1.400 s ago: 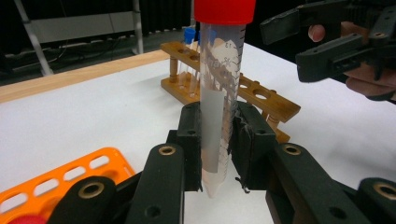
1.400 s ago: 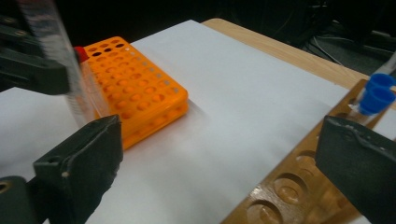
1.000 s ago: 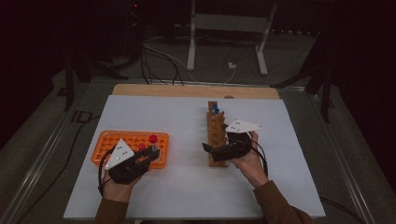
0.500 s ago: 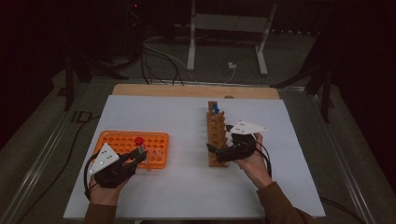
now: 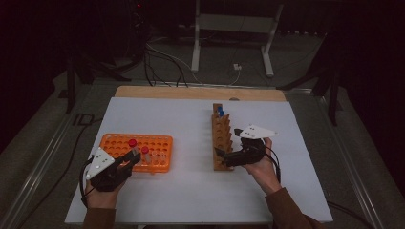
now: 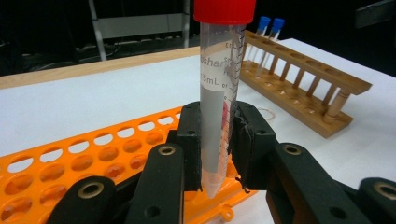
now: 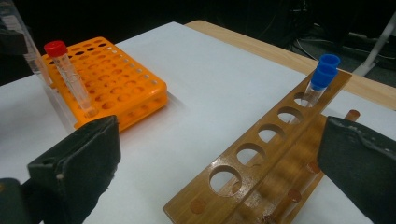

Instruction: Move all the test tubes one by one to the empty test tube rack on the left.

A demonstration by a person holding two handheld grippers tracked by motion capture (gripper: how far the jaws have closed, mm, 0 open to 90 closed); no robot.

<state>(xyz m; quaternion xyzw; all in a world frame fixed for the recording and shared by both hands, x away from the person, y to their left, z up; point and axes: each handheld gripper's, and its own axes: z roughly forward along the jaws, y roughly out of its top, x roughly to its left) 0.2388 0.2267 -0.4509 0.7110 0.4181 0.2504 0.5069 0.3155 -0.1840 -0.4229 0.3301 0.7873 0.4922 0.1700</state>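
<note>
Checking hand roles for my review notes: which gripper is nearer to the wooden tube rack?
Right. The right gripper sits at the near end of the wooden rack, jaws open either side of it. The left gripper is across the table by the orange rack, clamping a red-capped tube.

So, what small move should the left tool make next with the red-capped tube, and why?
Probably carry it toward the wooden rack. The left tool is shut on the red-capped tube, whose tip hangs free above the near edge of the orange rack, and the right tool is open at the wooden rack's empty holes.
</note>
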